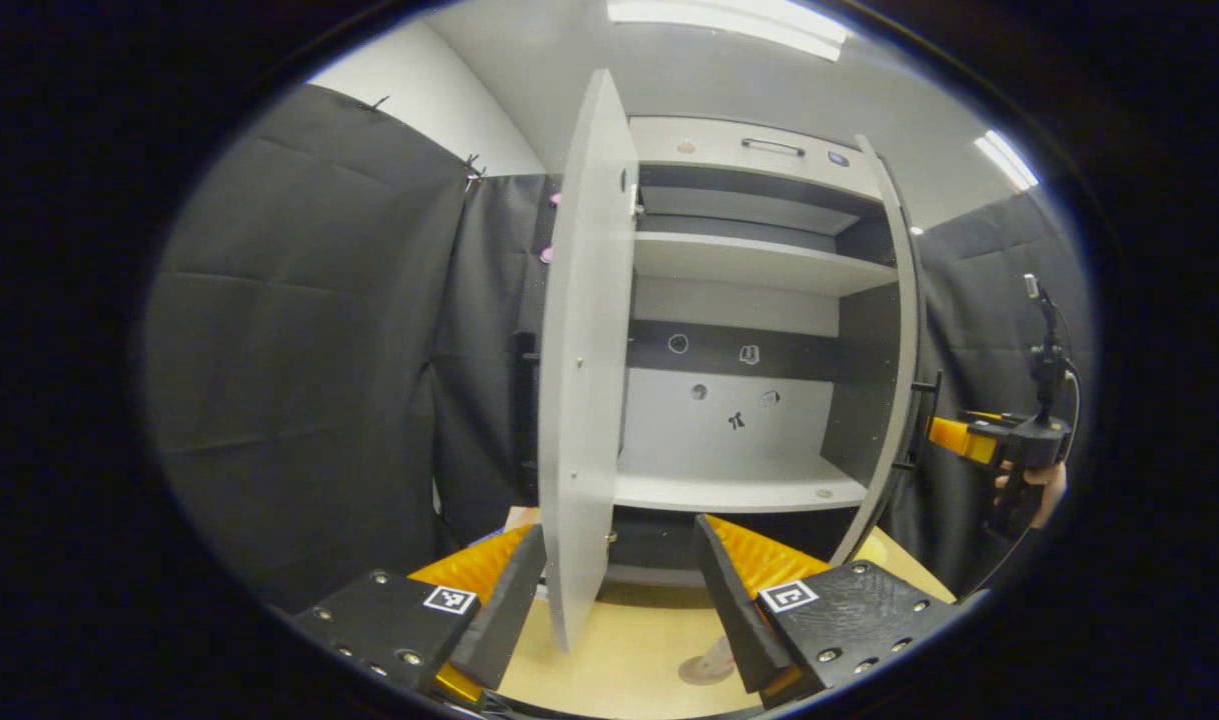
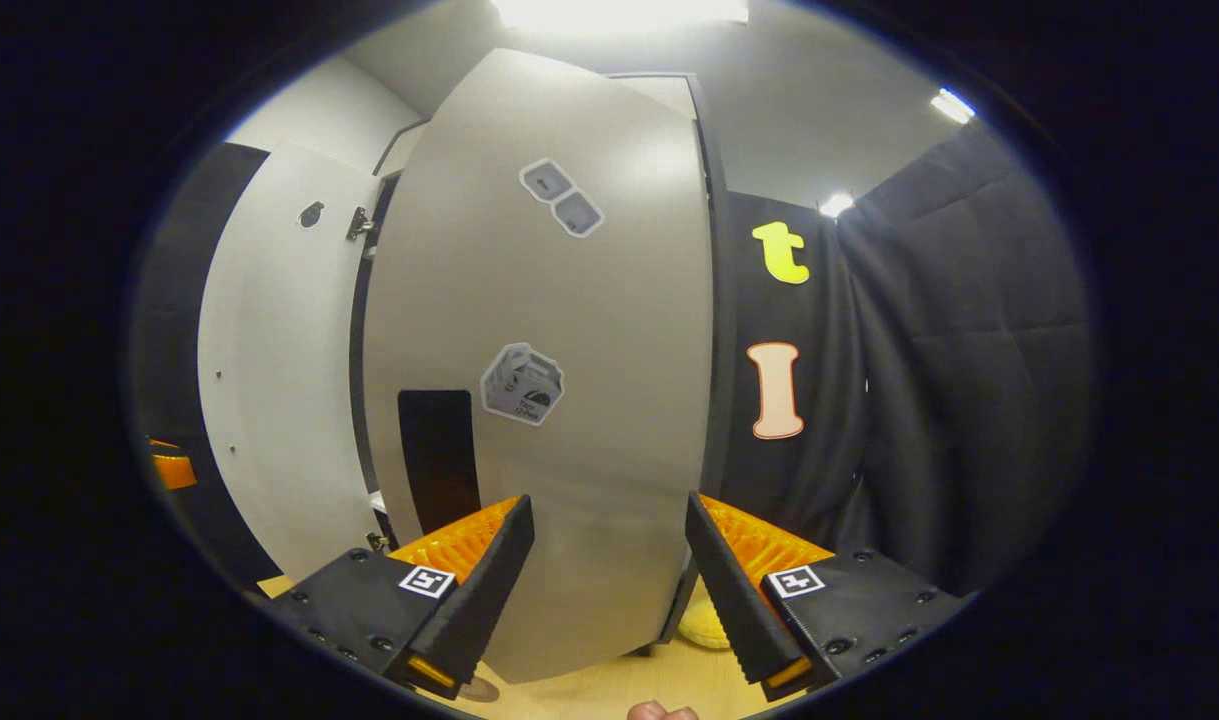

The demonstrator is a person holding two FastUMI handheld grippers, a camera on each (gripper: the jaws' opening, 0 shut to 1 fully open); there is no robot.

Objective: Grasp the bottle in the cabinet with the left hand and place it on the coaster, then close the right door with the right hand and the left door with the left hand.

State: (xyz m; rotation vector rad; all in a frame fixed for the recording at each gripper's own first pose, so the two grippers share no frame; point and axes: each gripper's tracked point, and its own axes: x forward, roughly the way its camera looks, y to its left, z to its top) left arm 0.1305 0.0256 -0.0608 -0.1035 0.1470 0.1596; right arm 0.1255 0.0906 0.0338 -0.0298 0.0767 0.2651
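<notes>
Pale grey laminate dominates the left gripper view: the cabinet [image 1: 749, 300] stands with both doors swung out. Its left door [image 1: 584, 350] is seen nearly edge-on, rising between the spread, empty fingers of the left gripper [image 1: 619, 590]. The shelves inside look bare; no bottle stands there. A small round disc on the wooden table [image 1: 629, 640], near the right finger, may be the coaster [image 1: 707, 668], though it is too cut off to be sure. Far right, past the right door [image 1: 899, 350], the other gripper is held in a hand.

Grey again in the right gripper view: the outer face of the right door [image 2: 569, 380], carrying stickers, sits very near, straight ahead of the right gripper [image 2: 604, 560]. That claw is released too, its fingers apart and grasping nothing. Left of it, the left door [image 2: 269, 400] hangs open. Whether the fingers already touch the panel cannot be told.

The step in hand appears to be closing the right door. Done well, it means pressing flat against the panel away from the hinge, following its arc steadily, and keeping the left gripper clear of the swing until the door seats.
</notes>
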